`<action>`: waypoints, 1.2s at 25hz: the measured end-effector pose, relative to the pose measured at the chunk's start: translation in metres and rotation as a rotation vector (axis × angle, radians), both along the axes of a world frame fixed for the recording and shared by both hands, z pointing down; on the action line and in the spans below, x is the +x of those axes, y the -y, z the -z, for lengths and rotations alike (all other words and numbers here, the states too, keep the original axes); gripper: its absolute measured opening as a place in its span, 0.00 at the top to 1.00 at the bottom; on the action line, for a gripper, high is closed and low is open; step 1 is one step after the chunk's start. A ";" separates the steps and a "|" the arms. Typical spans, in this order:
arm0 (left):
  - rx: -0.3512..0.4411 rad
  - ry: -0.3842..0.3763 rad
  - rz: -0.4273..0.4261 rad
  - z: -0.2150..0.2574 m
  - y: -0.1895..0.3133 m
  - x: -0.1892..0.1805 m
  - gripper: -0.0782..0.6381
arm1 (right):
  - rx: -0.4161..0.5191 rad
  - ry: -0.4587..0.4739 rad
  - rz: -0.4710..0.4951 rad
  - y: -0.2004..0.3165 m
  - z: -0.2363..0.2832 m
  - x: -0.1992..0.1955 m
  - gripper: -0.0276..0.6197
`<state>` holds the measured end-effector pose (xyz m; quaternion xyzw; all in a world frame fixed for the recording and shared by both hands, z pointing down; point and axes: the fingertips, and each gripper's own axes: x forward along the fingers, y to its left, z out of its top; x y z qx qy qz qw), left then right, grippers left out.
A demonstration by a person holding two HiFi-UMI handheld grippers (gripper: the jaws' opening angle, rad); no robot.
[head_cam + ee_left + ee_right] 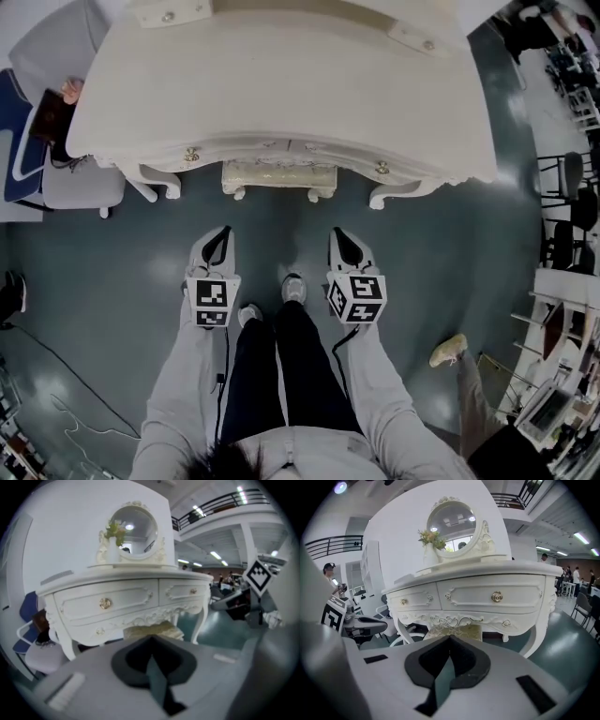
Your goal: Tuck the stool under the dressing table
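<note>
The small stool [278, 176] with a pale patterned seat sits tucked under the white dressing table [281, 84], between its curly legs.

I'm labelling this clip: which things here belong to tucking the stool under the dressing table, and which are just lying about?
Job in hand: stool, dressing table, left gripper and right gripper, both shut and empty.
Lying about: grey chair, mirror, flowers.
</note>
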<state>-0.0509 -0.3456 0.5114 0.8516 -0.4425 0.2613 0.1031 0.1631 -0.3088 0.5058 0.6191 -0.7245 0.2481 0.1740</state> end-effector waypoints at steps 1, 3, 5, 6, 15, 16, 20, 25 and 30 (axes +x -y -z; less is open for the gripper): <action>0.006 0.004 -0.003 0.006 -0.004 -0.002 0.88 | 0.007 0.004 -0.007 -0.004 0.007 -0.001 0.95; 0.015 0.011 -0.010 0.019 -0.010 -0.005 0.88 | 0.021 0.009 -0.018 -0.012 0.021 -0.002 0.95; 0.024 0.006 -0.012 0.034 -0.015 -0.008 0.88 | 0.033 0.013 -0.025 -0.020 0.035 -0.002 0.95; 0.029 -0.001 -0.010 0.041 -0.017 -0.010 0.88 | 0.039 0.015 -0.028 -0.023 0.043 -0.002 0.95; 0.136 -0.096 0.031 0.126 -0.035 -0.021 0.88 | 0.107 -0.002 -0.037 -0.053 0.114 -0.006 0.95; 0.147 -0.103 0.029 0.135 -0.037 -0.021 0.88 | 0.115 -0.006 -0.035 -0.055 0.122 -0.007 0.95; 0.183 -0.120 0.014 0.168 -0.048 -0.023 0.88 | 0.145 -0.024 -0.029 -0.066 0.149 -0.013 0.95; 0.199 -0.173 -0.003 0.204 -0.063 -0.029 0.88 | 0.184 -0.046 -0.022 -0.078 0.187 -0.023 0.95; 0.223 -0.198 -0.018 0.237 -0.076 -0.030 0.88 | 0.237 -0.073 -0.007 -0.086 0.222 -0.031 0.95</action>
